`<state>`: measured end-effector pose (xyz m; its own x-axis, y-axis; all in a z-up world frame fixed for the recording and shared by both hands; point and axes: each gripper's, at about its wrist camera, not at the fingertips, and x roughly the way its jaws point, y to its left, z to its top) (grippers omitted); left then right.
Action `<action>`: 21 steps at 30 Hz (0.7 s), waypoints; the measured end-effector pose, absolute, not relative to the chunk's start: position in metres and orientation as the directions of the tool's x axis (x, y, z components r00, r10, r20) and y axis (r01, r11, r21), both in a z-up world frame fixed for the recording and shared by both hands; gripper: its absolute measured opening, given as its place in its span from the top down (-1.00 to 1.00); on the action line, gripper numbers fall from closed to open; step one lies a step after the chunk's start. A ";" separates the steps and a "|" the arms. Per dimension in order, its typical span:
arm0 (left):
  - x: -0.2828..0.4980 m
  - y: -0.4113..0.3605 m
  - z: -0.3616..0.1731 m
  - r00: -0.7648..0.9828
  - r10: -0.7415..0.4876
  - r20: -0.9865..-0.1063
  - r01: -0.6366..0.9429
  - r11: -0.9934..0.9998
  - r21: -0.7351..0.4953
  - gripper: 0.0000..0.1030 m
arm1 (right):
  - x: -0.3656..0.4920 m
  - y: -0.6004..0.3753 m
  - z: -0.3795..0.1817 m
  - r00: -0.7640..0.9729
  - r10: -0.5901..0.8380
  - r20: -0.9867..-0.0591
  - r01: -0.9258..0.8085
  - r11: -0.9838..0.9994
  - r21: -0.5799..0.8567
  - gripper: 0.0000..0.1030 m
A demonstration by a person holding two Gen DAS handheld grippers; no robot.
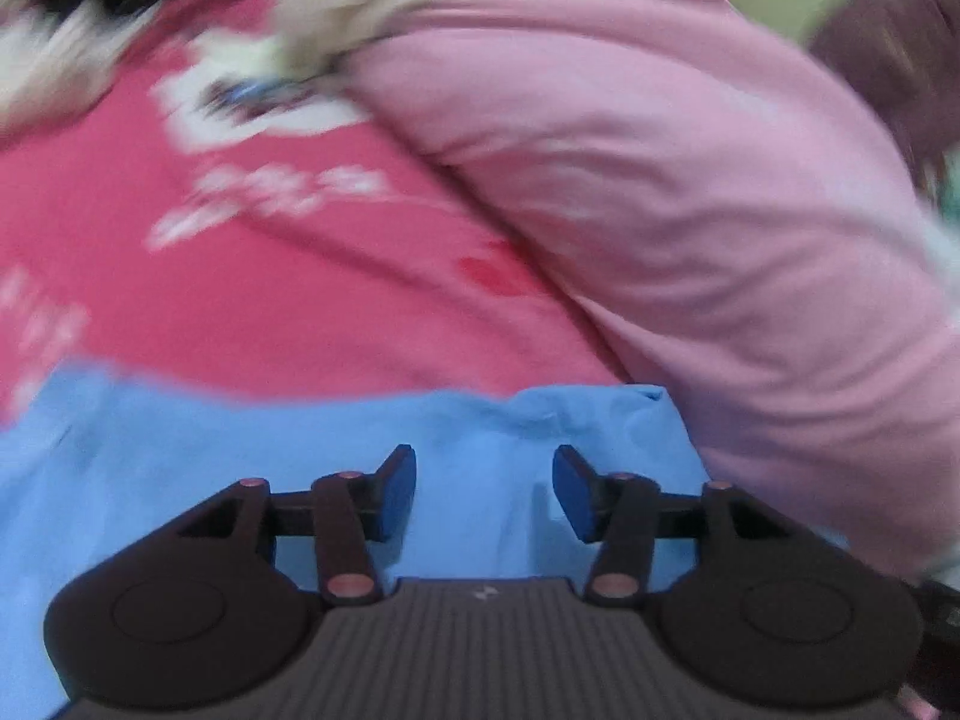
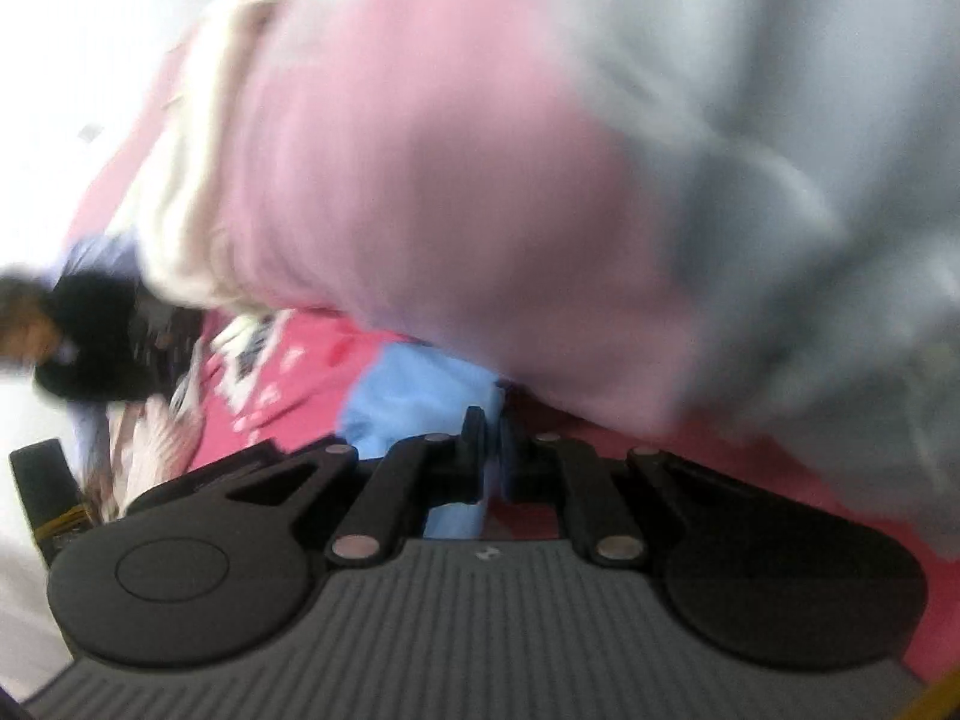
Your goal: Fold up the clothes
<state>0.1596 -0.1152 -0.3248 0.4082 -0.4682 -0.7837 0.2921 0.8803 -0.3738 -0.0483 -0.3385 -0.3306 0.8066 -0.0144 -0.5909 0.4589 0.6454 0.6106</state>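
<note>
Left wrist view: left gripper (image 1: 485, 495) spread wide, empty, poised over light blue garment (image 1: 180, 468) lying on deep pink printed cloth (image 1: 240, 300); pale pink garment (image 1: 690, 210) heaped alongside at right. Right wrist view: right gripper (image 2: 489, 456) clamped on light blue fabric, fold pinched between fingers; grey cloth (image 2: 810, 150) bulking above pale pink heap. Heavy motion blur throughout. Blue fabric apparently thin, light, limp, likely to sag and slide; best taken at corner or hem, both grippers pulling edge taut.
</note>
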 end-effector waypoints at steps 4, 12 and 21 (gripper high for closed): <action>0.143 -0.029 -0.320 0.401 -0.449 -0.799 0.078 0.885 -0.459 0.00 | -0.030 -0.286 -0.286 0.845 0.173 -0.506 0.065 0.906 0.419 0.94; 0.110 0.058 -0.325 0.399 -0.356 -0.845 -0.118 0.894 -0.432 -0.01 | -0.018 -0.173 -0.301 0.585 0.426 -0.690 -0.595 0.803 -0.009 0.90; 0.132 0.000 -0.327 0.392 -0.441 -0.807 0.074 0.890 -0.450 -0.08 | 0.000 -0.147 -0.328 0.372 0.397 -0.839 -0.623 0.777 0.091 0.59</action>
<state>0.1318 -0.0001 -0.3273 0.3924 -0.4413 -0.8070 0.0743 0.8897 -0.4504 0.0005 -0.1471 -0.3283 0.3723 0.3973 -0.8388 -0.6235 0.7765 0.0911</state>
